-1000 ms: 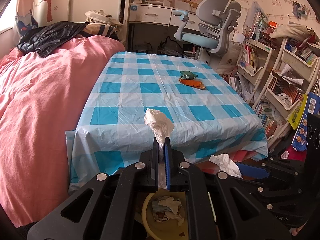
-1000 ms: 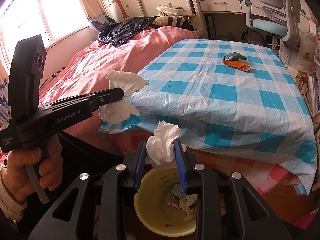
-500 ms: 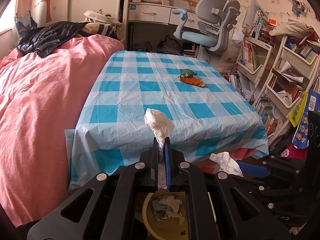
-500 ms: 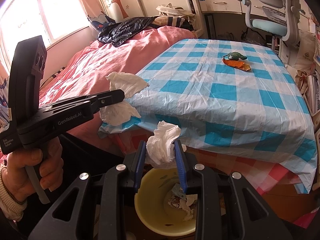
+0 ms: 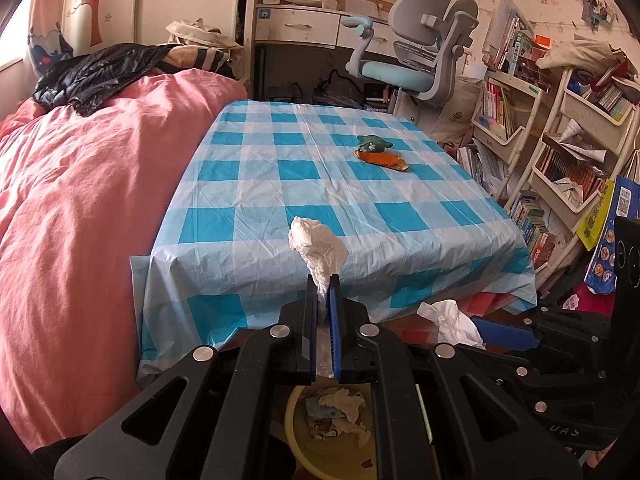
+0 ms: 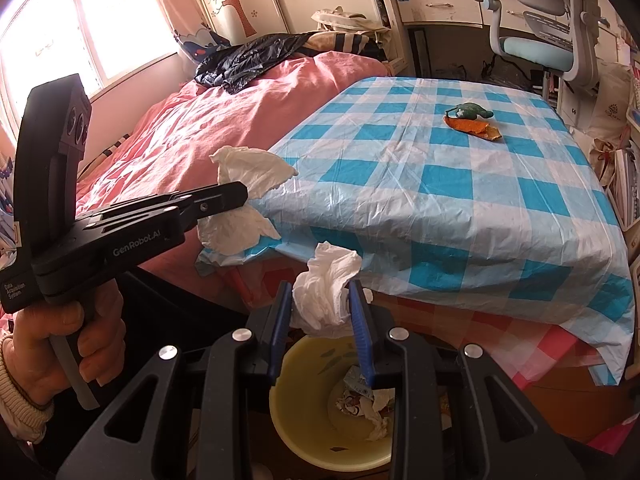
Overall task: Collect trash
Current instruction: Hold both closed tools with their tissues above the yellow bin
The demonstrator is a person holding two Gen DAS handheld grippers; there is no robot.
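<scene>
My left gripper (image 5: pixel 323 280) is shut on a crumpled white tissue (image 5: pixel 318 246) that sticks up above its tips; from the right wrist view the same left gripper (image 6: pixel 240 194) shows that tissue (image 6: pixel 252 168) spreading above and below its jaws. My right gripper (image 6: pixel 320 292) is shut on a second white tissue wad (image 6: pixel 326 284). Both hang above a yellow trash bin (image 6: pixel 288 408) on the floor, which holds crumpled paper and wrappers; the bin (image 5: pixel 296 420) also shows under the left gripper. An orange peel (image 5: pixel 382 159) and a green scrap (image 5: pixel 374 143) lie on the checked tablecloth (image 5: pixel 280 208).
A pink-covered bed (image 5: pixel 80 200) runs along the table's left side with a black bag (image 5: pixel 96 72) on it. An office chair (image 5: pixel 420 56) and a desk stand beyond the table. Crowded bookshelves (image 5: pixel 560 152) line the right. A hand (image 6: pixel 72 352) holds the left gripper's handle.
</scene>
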